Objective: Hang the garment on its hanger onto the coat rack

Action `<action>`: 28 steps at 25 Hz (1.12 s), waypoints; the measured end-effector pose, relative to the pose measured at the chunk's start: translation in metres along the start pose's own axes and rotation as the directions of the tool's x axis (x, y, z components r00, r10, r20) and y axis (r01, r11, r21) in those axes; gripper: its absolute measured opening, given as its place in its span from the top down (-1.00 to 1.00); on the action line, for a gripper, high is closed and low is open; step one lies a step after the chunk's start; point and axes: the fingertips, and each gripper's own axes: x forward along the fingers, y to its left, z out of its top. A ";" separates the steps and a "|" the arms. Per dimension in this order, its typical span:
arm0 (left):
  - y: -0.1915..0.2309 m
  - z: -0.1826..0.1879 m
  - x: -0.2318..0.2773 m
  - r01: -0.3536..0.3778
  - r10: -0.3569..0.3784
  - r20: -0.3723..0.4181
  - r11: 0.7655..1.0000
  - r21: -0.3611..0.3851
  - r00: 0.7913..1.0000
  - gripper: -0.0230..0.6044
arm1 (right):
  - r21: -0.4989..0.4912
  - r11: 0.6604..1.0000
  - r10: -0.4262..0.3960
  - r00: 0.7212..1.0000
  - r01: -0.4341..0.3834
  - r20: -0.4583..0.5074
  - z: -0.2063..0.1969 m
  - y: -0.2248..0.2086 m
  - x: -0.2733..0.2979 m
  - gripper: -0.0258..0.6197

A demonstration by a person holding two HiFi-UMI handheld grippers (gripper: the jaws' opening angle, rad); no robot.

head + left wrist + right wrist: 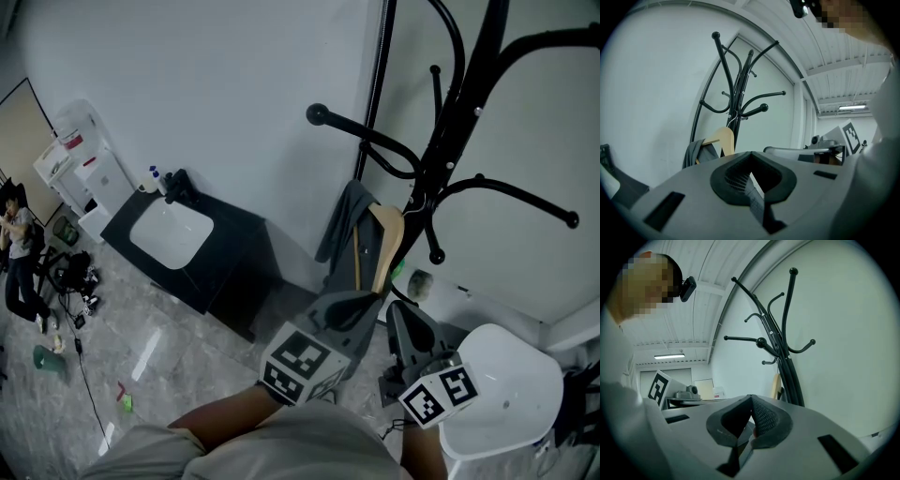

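The black coat rack (450,141) stands against the white wall at the right. A grey garment (345,230) on a wooden hanger (386,246) hangs from the rack's lower part, its hook hidden by the stem. My left gripper (352,305) is just below the garment, apart from it and shut with nothing in it. My right gripper (405,323) is beside it to the right, also shut and holding nothing. In the left gripper view the hanger (723,139) and garment (695,152) hang beyond my shut gripper (750,153). The right gripper view shows its shut gripper (751,397) below the rack (785,348).
A black cabinet with a white sink (171,234) stands at the left wall, and a white dispenser (89,169) behind it. A white round seat (506,389) is at the lower right. A person (14,253) sits at the far left among loose items on the floor.
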 end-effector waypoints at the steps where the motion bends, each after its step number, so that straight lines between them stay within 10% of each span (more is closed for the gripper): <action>1: 0.001 -0.001 0.000 -0.003 0.003 0.002 1.000 -0.008 1.000 0.91 | 0.001 1.000 -0.001 1.000 0.001 0.000 -0.001 -0.001 0.000 0.87; 28: 0.001 -0.006 -0.001 -0.027 0.026 -0.010 0.999 -0.018 1.000 0.91 | -0.031 0.999 0.007 1.000 -0.007 -0.025 -0.007 -0.001 -0.003 0.88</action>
